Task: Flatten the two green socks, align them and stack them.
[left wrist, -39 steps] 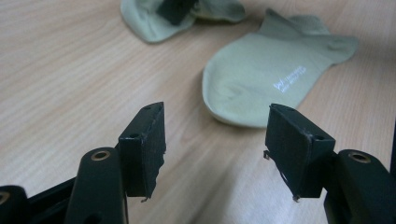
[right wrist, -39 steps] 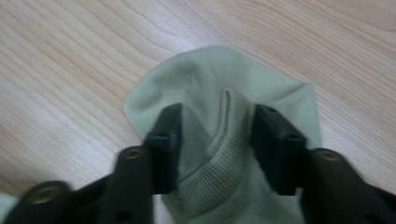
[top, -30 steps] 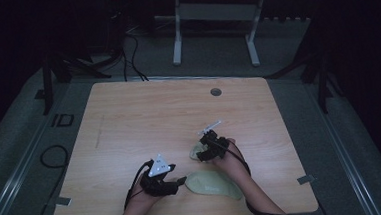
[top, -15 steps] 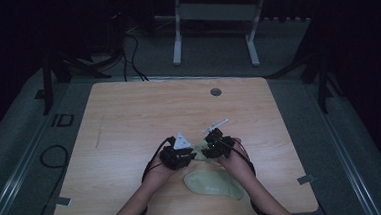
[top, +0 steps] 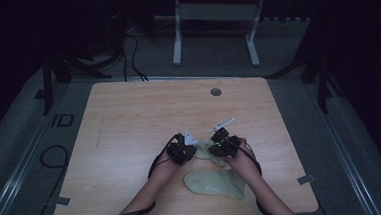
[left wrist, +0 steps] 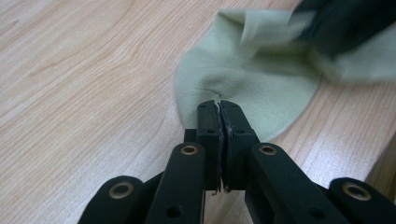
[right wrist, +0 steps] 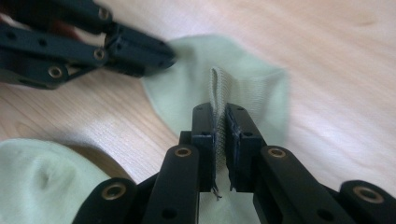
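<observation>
Closest to me, a second pale green sock (top: 215,184) lies flat near the bench (top: 129,121) front edge. Just past it my left gripper (top: 193,148) and right gripper (top: 215,147) have both just been closing on the other green sock (left wrist: 247,79), each now pinching a fold of its fabric, tips near each other.

Matt knitted-cloth sock (right wrist: 252,93) on smooth wood-grain table (top: 129,121)
</observation>
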### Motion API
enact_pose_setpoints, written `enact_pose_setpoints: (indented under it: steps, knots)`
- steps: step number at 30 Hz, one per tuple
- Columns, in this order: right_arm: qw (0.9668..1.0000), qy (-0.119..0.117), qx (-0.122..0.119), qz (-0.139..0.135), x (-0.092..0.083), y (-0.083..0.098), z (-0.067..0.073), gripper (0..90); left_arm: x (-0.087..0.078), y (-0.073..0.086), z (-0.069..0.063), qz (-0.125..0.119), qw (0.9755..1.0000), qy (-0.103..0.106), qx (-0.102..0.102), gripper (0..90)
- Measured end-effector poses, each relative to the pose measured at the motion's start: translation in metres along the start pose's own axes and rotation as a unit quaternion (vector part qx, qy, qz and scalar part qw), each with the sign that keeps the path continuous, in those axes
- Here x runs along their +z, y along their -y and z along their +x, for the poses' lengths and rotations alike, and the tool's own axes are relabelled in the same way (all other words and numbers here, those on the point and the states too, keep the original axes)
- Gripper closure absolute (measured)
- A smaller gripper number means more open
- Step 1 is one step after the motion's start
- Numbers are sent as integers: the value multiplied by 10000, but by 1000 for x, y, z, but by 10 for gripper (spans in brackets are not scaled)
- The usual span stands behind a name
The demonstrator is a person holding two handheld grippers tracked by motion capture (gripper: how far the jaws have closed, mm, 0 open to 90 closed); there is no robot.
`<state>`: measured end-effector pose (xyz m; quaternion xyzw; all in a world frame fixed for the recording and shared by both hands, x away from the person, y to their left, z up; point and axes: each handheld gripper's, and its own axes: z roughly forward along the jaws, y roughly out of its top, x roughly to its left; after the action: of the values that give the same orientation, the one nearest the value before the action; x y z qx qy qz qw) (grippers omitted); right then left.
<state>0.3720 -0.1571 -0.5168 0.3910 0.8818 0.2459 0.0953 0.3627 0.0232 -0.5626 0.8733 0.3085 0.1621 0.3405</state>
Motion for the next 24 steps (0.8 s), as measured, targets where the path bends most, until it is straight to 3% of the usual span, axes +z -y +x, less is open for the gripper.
enact_pose_setpoints:
  steps: [5, 11, 17, 20, 23, 24]
  knots:
    - [9995, 102, 206, -212, -24, 1, -19, 826, -2, 1, 0, 24, 10000, 2, -29, 869]
    - [9975, 115, 597, -370, -37, 10, -45, 819, -3, 2, 2, 58, 10000, 15, 7, 868]
    - [9964, 176, 814, -177, -30, 21, -64, 808, -3, 1, 4, 77, 9999, 43, 60, 867]
    - [9955, 178, 926, -77, -22, 26, -71, 655, -2, 1, 5, 74, 9999, 60, 37, 867]
    - [9952, 241, 937, -172, -21, 27, -72, 685, -2, 0, 5, 84, 9999, 59, 50, 867]
    - [9951, 245, 935, -199, -22, 27, -71, 740, -2, 0, 5, 86, 9999, 59, 64, 867]
